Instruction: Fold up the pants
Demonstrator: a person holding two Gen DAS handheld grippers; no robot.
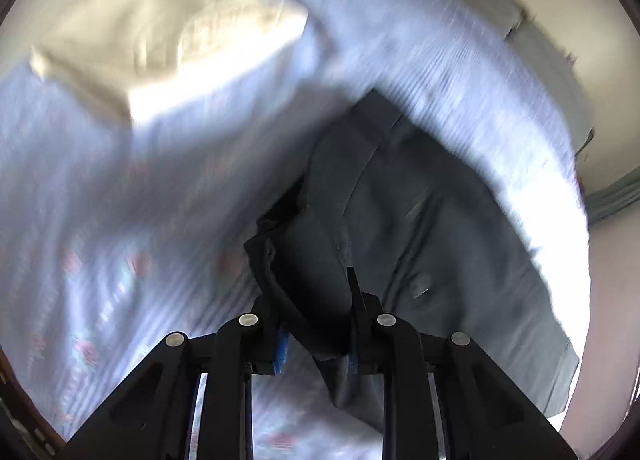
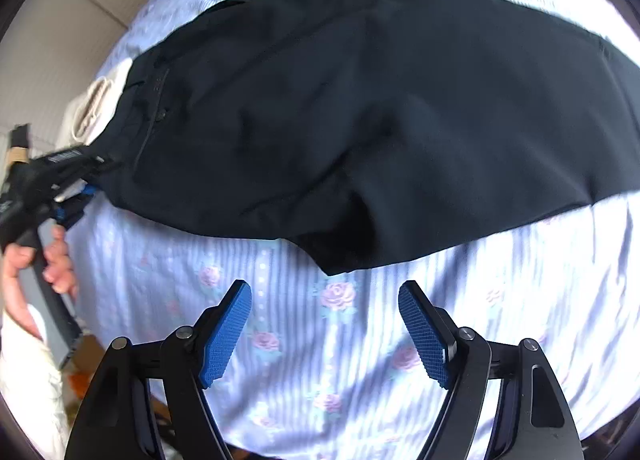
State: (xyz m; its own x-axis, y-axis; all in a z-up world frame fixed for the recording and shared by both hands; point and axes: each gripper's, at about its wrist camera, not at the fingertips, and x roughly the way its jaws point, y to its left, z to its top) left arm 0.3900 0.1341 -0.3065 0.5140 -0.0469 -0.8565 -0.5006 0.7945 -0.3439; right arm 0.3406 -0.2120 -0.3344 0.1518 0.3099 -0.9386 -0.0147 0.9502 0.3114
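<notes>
**Dark pants pinched at the waist, ready for a fold**

One pair of dark pants (image 2: 360, 108) lies spread across a bed sheet (image 2: 340, 360) printed with pale stripes and pink roses. The left gripper (image 1: 316, 324) has its jaws clamped on a bunched fold of the pants' fabric near the waistband end — the right wrist view shows it at the cloth's left edge, with a hand (image 2: 48, 256) wrapped round its handle. The right gripper (image 2: 324, 328) hangs over bare sheet just short of the pants' near edge, its blue pads (image 2: 226, 336) standing well apart with nothing between them.

The cloth looks soft and limp, judging by the way it drapes and puckers at the pinch — light enough to lift by an edge, but likely to sag and slide unless held at two points. Sensible places to take hold would be the waistband corners or the hem ends, where seams give the jaws something thicker to bite.

By count: one pair of pants, one sheet, two grippers, one hand in view and a single cream-coloured cloth (image 1: 152, 36) lying beyond the waistband.
</notes>
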